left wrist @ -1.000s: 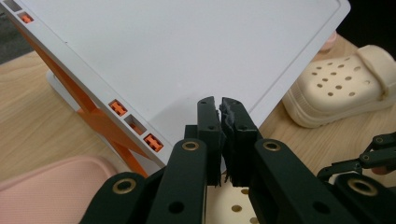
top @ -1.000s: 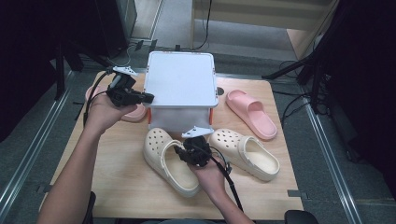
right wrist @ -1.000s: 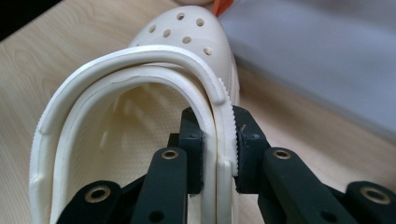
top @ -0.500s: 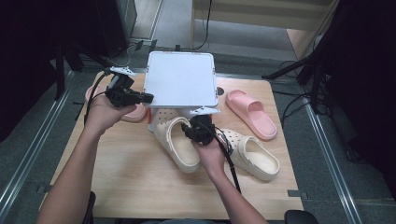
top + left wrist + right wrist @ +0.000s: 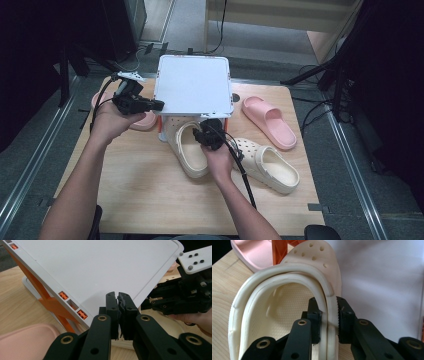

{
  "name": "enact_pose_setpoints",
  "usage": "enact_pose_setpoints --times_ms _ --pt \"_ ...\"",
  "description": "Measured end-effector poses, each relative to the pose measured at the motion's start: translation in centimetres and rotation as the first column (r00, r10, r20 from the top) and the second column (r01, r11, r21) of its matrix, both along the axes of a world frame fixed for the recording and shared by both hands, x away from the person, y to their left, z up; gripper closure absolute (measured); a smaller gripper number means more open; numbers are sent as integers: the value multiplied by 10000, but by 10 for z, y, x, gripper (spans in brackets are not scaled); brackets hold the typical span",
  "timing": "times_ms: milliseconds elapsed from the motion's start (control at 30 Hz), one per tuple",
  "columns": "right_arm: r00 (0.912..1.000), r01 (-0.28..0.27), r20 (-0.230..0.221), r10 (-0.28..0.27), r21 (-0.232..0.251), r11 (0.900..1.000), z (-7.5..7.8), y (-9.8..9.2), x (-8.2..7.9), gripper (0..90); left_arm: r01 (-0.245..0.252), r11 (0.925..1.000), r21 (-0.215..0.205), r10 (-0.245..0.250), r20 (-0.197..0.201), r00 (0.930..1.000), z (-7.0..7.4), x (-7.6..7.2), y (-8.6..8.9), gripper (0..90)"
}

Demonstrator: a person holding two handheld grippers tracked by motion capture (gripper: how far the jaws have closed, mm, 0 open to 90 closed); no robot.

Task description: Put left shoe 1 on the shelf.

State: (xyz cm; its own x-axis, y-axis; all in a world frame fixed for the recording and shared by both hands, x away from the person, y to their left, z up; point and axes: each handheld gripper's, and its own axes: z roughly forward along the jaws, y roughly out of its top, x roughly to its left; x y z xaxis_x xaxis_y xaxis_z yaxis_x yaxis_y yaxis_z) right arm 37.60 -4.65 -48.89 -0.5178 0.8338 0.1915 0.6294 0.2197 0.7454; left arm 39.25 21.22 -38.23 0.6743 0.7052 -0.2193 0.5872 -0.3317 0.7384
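Pinching the cream clog's (image 5: 287,305) side wall (under rack) — right gripper (image 5: 328,315).

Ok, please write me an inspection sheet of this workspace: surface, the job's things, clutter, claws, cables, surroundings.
Surface: wooden table, light wood.
Job's things: white rack with orange legs, its top tilted; cream clog with its toe under the rack; second cream clog lying to its right.
Clutter: pink slipper right of the rack; another pink slipper left of it.
Claws: left claw shut at the rack's edge; right claw shut on the cream clog's wall and strap.
Cables: black cable along the right forearm.
Surroundings: dark stands and metal rails beside the table.
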Motion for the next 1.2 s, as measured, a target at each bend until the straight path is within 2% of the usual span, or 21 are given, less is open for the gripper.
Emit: enact_pose_setpoints --times_ms 100,233,267,400,500,633,700,867,1033,1200 --pt "9999 -105 4 105 -64 9999 0 0 0 752 -13 10000 15 13 3 10000 0 0 0 868" --pt "9989 -470 -6 470 86 9989 2 -2 -1 667 5 10000 53 -5 16 10000 0 -1 0 867" --pt "9988 -491 91 491 -2 9988 4 -2 -3 654 -15 10000 42 15 8 10000 0 -1 0 866" --pt "9976 -631 296 627 137 9979 11 -7 -8 609 -24 10000 82 24 23 10000 0 -1 -1 867" --pt "9966 -714 420 705 193 9973 18 -14 -14 606 -28 9999 102 28 40 10000 1 -1 -1 867" --pt "9944 -1013 346 999 391 9941 24 -24 -22 699 -30 9999 110 30 45 10000 1 -1 -1 867" --pt "9906 -1351 289 1340 438 9899 26 -27 -28 760 -39 9999 117 38 63 10000 1 -1 -1 867" --pt "9769 -2100 471 2083 357 9770 28 -35 -51 860 -58 9999 133 57 77 10000 1 -2 -2 867" --pt "9636 -2636 508 2624 197 9644 24 -43 -74 895 -65 9999 152 64 96 9999 1 -2 -2 867" --pt "9591 -2815 383 2806 209 9593 13 -54 -97 900 -56 9999 160 54 104 9999 1 -2 -2 868"
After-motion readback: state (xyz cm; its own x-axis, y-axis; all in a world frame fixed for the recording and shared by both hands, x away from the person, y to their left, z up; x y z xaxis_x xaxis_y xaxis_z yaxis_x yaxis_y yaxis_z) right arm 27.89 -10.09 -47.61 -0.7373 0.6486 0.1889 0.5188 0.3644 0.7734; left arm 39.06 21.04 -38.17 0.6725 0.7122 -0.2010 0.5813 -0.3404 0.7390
